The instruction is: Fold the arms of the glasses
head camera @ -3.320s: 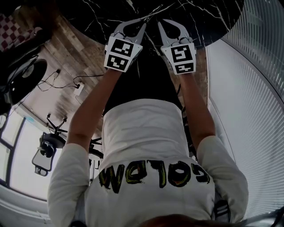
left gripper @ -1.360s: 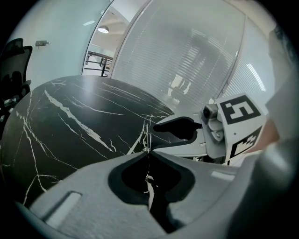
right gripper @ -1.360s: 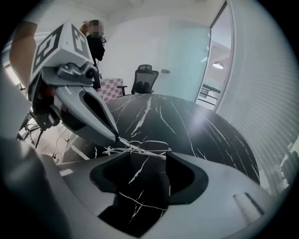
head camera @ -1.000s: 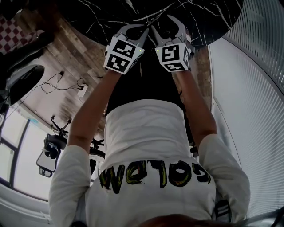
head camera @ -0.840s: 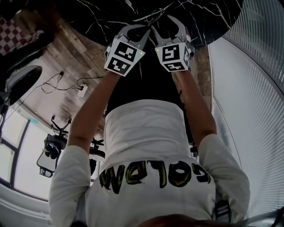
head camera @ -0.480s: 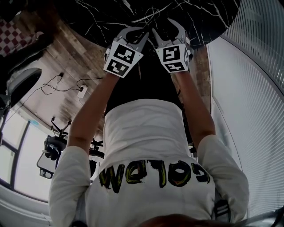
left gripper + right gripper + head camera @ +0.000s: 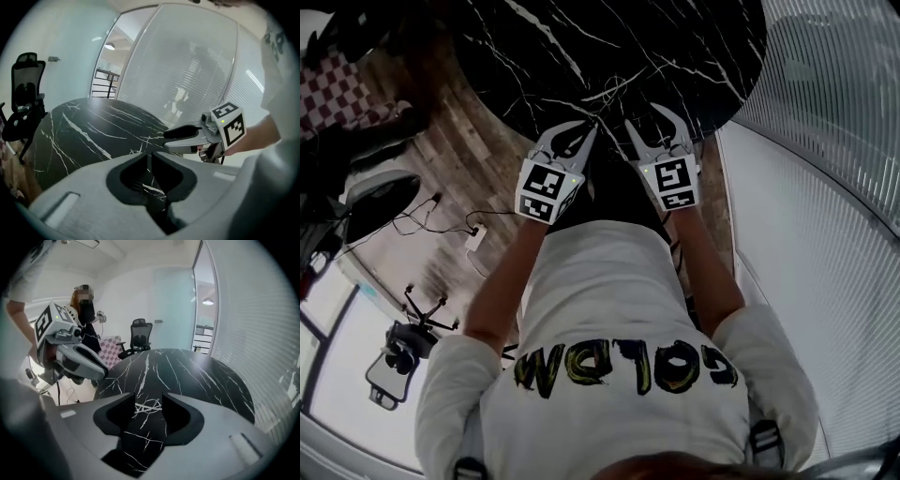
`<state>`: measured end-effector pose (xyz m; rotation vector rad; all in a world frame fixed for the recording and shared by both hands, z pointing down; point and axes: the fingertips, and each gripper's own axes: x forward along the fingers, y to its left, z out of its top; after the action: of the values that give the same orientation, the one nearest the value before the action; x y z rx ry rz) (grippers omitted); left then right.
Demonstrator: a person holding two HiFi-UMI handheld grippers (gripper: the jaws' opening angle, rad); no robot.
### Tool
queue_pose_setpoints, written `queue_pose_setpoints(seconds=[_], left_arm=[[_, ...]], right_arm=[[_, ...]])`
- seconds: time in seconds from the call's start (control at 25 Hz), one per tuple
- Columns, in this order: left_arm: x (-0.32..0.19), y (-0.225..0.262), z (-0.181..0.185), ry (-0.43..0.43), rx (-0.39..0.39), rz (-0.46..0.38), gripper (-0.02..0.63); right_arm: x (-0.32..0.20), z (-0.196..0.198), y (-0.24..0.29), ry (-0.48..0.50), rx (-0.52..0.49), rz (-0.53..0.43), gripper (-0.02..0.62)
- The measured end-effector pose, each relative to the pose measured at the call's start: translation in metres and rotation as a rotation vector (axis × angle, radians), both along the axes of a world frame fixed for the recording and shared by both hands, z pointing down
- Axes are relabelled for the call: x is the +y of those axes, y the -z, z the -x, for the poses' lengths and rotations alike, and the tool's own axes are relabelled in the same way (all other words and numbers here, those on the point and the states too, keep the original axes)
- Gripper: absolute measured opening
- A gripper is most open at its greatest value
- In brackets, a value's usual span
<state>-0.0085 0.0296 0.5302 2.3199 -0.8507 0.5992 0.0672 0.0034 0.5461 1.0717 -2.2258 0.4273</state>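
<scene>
— Black veined surface (image 7: 675,37) below you, blinds (image 7: 825,187) on your right. Where are the glasses from my hands?

— The glasses (image 7: 610,91) lie flat on the surface, ahead of both your tools and between the two lines they point along. Your left hand-held gripper (image 7: 586,129) and right hand-held gripper (image 7: 645,116) hang above the near rim of the surface, well apart from the frame and touching nothing.

— Which one is nearer?

— Neither, by any margin I can read. Your right one is better lined up. In the right gripper view the glasses (image 7: 147,407) sit dead centre in the gap, with their long axis crosswise to the jaws. In the left gripper view the glasses (image 7: 135,151) show just left of the tips.

— And the jaws?

— Your left pair is pressed together and empty. Your right pair stands apart and is closing, with nothing between the pads.

— Are the arms folded?

— The wire is too thin to tell. I'd judge you must come down and forward to reach it.
</scene>
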Motion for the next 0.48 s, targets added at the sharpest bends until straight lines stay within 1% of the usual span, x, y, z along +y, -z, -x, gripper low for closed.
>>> queue_pose_setpoints(seconds=[0.16, 0.36, 0.48], left_arm=[[0.003, 0.041, 0.001, 0.03, 0.054, -0.027, 0.034], [-0.005, 0.092, -0.005, 0.059, 0.106, -0.085, 0.034], [-0.01, 0.121, -0.009, 0.077, 0.137, -0.125, 0.032]], right_arm=[[-0.001, 0.003, 0.056, -0.018, -0.091, -0.031, 0.179], [0.005, 0.018, 0.12, 0.009, -0.205, -0.077, 0.15], [0.007, 0.026, 0.154, 0.008, -0.267, -0.106, 0.136]])
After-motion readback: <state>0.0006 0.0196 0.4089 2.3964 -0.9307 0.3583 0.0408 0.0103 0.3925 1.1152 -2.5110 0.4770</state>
